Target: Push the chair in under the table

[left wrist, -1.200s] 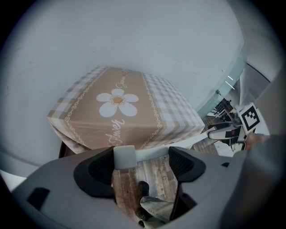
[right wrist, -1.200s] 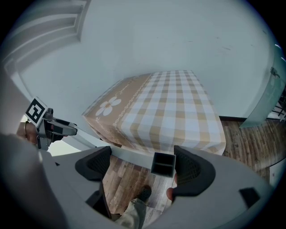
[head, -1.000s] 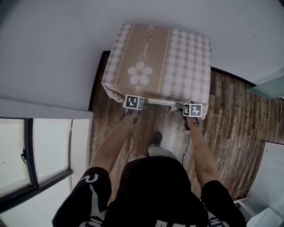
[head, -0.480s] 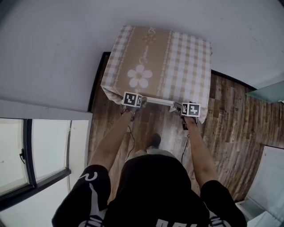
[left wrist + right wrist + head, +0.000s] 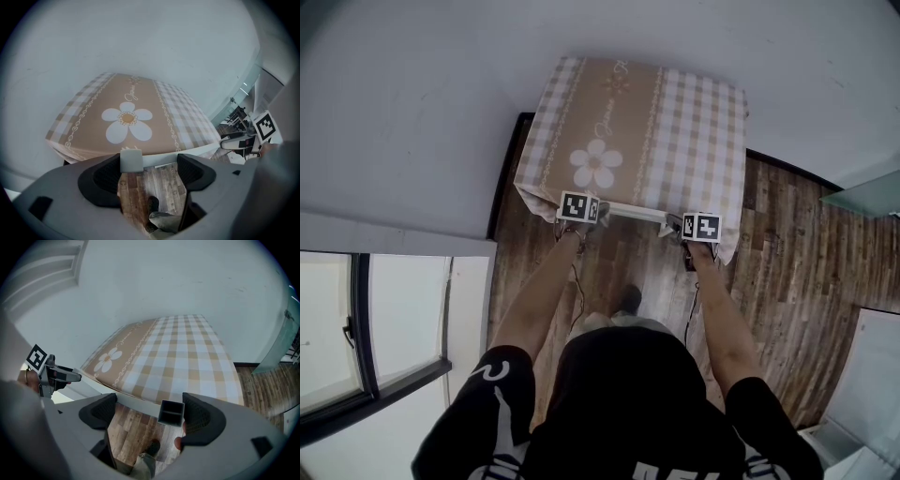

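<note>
Here the chair (image 5: 636,214) shows its white back rail at the checked tabletop's (image 5: 694,112) near edge, the left gripper (image 5: 150,171) and right gripper (image 5: 149,414) each with fingers apart around 1 post end.

Left tool (image 5: 152,165), jaws apart, behind white chair rail (image 5: 192,154) (daisy-print table (image 5: 126,124) beyond)

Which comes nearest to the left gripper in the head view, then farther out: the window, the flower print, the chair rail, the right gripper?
1. Chair rail, right beside the left gripper, on its right.
2. Flower print, just ahead of it.
3. Right gripper, at the rail's other end.
4. Window, far off, behind and left.
</note>
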